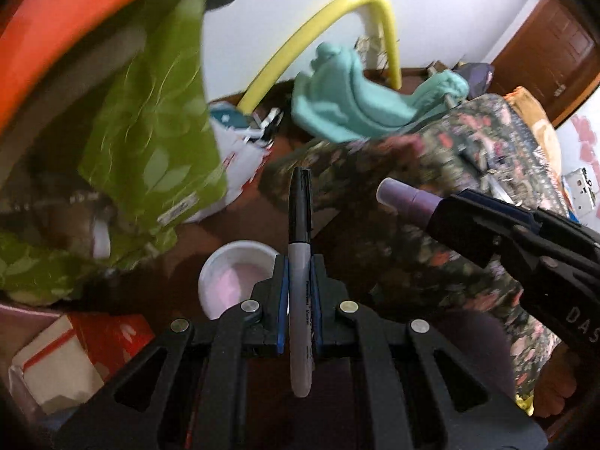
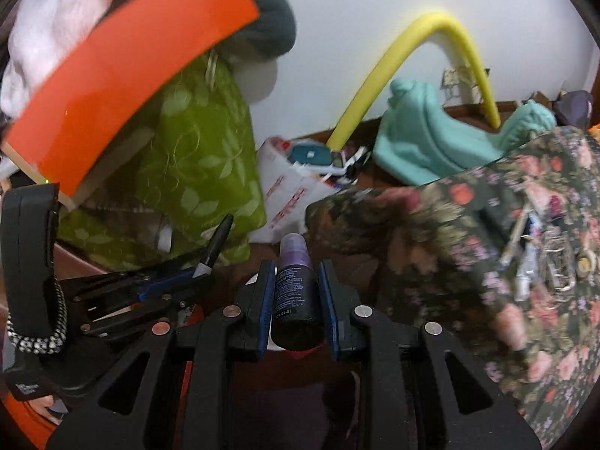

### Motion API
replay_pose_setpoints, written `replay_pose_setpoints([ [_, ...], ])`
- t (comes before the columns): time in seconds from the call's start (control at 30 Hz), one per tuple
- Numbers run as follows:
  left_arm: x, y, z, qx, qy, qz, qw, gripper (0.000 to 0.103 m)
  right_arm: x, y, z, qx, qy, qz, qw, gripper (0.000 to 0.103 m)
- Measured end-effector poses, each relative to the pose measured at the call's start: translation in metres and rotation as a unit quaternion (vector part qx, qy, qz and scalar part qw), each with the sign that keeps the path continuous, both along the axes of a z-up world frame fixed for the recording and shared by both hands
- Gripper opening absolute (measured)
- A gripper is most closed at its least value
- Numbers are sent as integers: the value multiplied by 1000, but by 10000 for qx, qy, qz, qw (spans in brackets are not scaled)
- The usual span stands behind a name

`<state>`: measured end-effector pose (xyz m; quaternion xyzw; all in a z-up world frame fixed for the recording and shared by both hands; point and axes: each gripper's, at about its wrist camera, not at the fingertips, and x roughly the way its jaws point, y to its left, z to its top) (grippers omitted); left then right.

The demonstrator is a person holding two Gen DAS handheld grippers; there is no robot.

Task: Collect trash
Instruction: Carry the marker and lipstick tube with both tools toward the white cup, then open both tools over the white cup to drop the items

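Left gripper [image 1: 300,281] was clamped on a black-capped marker [image 1: 300,225], centre of the left wrist view, cap pointing up-frame above a white bowl [image 1: 225,273]. Right gripper [image 2: 296,292] gripped a small purple bottle [image 2: 296,281] at lower centre of its view. Floral fabric [image 2: 487,243] filled the right side; green leaf-print bag [image 2: 202,157] sat left of centre.

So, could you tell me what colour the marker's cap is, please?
Black; the marker has a grey barrel, clearest in the left wrist view.

One marker [image 1: 299,262], one purple bottle [image 2: 294,288], one white cup [image 1: 232,273], one yellow foam tube [image 2: 393,71].
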<state>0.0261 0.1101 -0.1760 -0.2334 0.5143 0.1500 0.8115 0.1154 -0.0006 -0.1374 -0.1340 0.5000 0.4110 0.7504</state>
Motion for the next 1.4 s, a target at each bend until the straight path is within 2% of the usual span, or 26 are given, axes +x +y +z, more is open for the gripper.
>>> replay_pose_setpoints([
  [0.2,-9,21,-46,-229,455,153,9986,10,-8,31,-33,-310,339,176,9988,22],
  [0.43,-17,50,-98,-630,940,490,9924,10,-13,61,-72,-688,702,411,9943,22],
  [0.63,-13,61,-114,-749,1059,593,9898,10,-12,77,-92,-761,988,492,9910,22],
  [0.67,-13,62,-115,-751,1066,608,9896,12,-11,78,-93,-772,1049,499,9902,24],
  [0.73,-11,65,-119,-796,1217,610,9875,29,-8,78,-97,-809,1181,482,9885,35],
  [0.77,-11,65,-120,-795,1251,613,9871,37,-7,79,-98,-824,1182,455,9885,43],
  [0.8,-11,64,-120,-755,1259,614,9872,37,-7,77,-98,-828,1151,420,9890,44],
  [1.07,-15,62,-105,-609,1121,594,9900,37,-7,66,-84,-833,920,403,9915,44],
  [1.4,-13,37,-58,-347,741,368,9960,37,-11,34,-38,-521,379,287,9975,44],
])
